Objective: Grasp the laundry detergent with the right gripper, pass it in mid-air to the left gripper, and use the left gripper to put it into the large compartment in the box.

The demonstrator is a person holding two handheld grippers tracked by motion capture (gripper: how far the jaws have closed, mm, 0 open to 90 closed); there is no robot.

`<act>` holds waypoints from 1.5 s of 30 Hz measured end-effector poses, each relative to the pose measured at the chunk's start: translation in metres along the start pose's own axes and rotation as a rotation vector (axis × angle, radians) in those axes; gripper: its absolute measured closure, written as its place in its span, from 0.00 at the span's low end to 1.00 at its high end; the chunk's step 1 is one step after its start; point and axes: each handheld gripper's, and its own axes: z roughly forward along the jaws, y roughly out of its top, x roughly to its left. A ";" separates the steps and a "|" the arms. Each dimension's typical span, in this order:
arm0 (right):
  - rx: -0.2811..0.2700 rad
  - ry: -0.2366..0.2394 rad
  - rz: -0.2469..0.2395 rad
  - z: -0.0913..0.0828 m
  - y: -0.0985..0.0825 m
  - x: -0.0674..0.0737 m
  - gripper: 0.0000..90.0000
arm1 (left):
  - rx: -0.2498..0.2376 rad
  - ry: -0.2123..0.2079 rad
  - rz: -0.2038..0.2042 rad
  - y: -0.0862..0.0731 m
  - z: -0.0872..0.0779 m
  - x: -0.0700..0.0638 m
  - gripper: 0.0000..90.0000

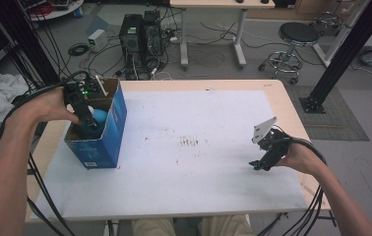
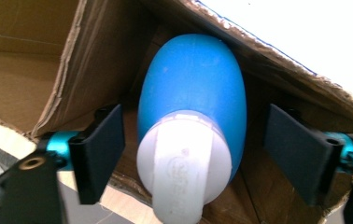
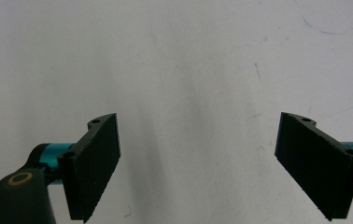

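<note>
While the left hand (image 1: 51,105) reaches in at the far left of the surface (image 1: 199,162), the left gripper (image 1: 86,120) sits down inside the open top of a blue cardboard box (image 1: 106,132), which stands near the left edge. Left gripper view: a blue bottle with a white cap (image 2: 191,121) lies between the two black pads (image 2: 97,151), cap end toward the camera, inside the brown box interior (image 2: 30,56). Visible gaps separate each pad from the bottle; jaws spread, nothing clamped. In the high view, the bottle's blue body (image 1: 99,116) shows just right of the gripper inside the box. White middle of the surface carries faint brown marks. Near the right edge, the right gripper (image 1: 263,162), held in the right hand (image 1: 297,157), hovers low over the white sheet. Right gripper view: jaws wide apart, nothing between them, bare white sheet (image 3: 188,70) beyond.
</note>
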 end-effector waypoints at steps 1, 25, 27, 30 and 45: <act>0.004 0.001 0.000 0.000 -0.001 0.000 0.15 | 0.002 0.001 0.000 0.000 -0.001 0.000 0.22; 0.009 0.000 0.001 0.001 0.001 0.000 0.15 | -0.066 0.095 0.109 0.034 -0.066 -0.029 0.20; 0.008 -0.001 0.000 0.002 0.001 0.000 0.15 | -0.073 0.112 0.138 0.046 -0.072 -0.038 0.20; 0.011 -0.002 0.003 0.002 0.001 0.000 0.15 | -0.083 0.126 0.166 0.063 -0.078 -0.052 0.20; 0.024 -0.016 0.012 -0.003 -0.003 0.000 0.15 | -0.122 0.065 0.365 0.128 -0.053 -0.117 0.11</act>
